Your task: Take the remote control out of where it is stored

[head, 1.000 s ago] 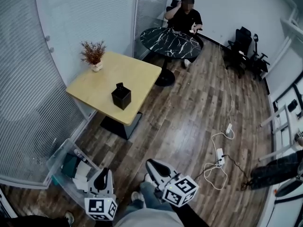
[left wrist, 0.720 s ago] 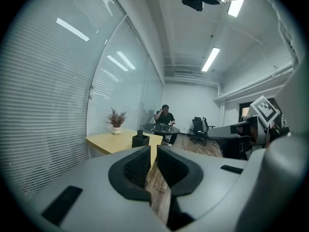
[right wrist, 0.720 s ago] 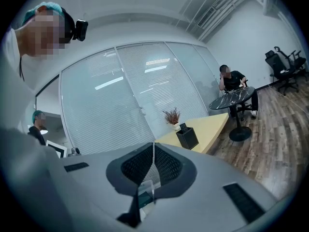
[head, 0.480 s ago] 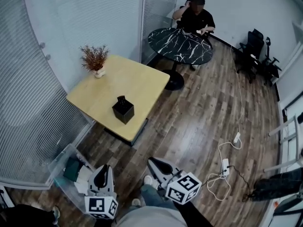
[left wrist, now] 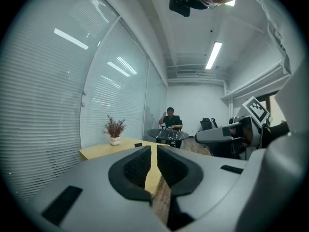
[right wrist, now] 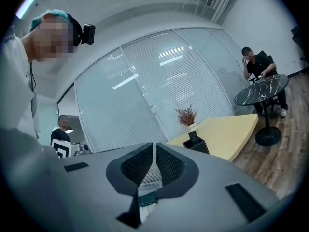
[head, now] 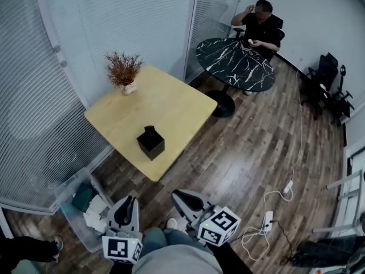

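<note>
A black box-shaped holder (head: pixel 151 144) stands near the front edge of the yellow table (head: pixel 171 104). The dark remote control (head: pixel 149 130) sticks up out of its top. The holder (right wrist: pixel 198 144) and remote (right wrist: pixel 193 135) also show in the right gripper view. Both grippers hang low by the person's legs, well short of the table. My left gripper (head: pixel 132 199) has its jaws together and holds nothing, as the left gripper view (left wrist: pixel 153 151) confirms. My right gripper (head: pixel 174 194) is shut and empty too (right wrist: pixel 154 149).
A potted dry plant (head: pixel 126 73) stands at the table's far corner. A clear bin (head: pixel 69 194) of items sits on the floor at left by the blinds. Beyond are a black marble table (head: pixel 236 63), a seated person (head: pixel 260 26), office chairs (head: pixel 329 83) and a floor power strip (head: pixel 268 218).
The head view has swung, so the table, holder and far table sit further right and lower in frame. Both grippers stay low and shut.
</note>
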`<move>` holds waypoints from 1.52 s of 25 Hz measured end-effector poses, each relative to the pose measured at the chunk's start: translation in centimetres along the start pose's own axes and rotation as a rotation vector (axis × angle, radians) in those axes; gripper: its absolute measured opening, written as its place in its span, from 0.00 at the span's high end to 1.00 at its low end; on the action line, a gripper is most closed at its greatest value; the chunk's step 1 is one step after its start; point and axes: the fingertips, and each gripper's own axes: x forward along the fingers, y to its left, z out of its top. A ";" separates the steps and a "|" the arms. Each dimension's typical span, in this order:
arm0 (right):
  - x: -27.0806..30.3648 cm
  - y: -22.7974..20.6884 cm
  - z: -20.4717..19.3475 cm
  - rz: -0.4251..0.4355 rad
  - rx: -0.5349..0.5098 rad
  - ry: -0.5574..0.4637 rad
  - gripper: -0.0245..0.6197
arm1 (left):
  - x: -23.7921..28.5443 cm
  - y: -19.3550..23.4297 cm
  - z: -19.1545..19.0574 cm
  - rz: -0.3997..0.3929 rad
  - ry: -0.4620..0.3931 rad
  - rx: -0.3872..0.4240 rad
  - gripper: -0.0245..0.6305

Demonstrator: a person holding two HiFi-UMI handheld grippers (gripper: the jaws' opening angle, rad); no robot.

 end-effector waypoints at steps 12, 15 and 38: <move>3.0 -2.5 0.9 0.007 0.011 0.021 0.95 | 3.7 1.7 0.2 0.007 0.014 -0.025 0.89; 4.5 -3.4 1.1 0.018 0.030 0.039 0.95 | 5.7 3.1 0.7 0.011 0.009 -0.096 0.89; 20.2 -13.5 4.7 -0.095 0.023 0.143 0.95 | 18.6 14.7 4.5 -0.156 -0.056 -0.070 0.89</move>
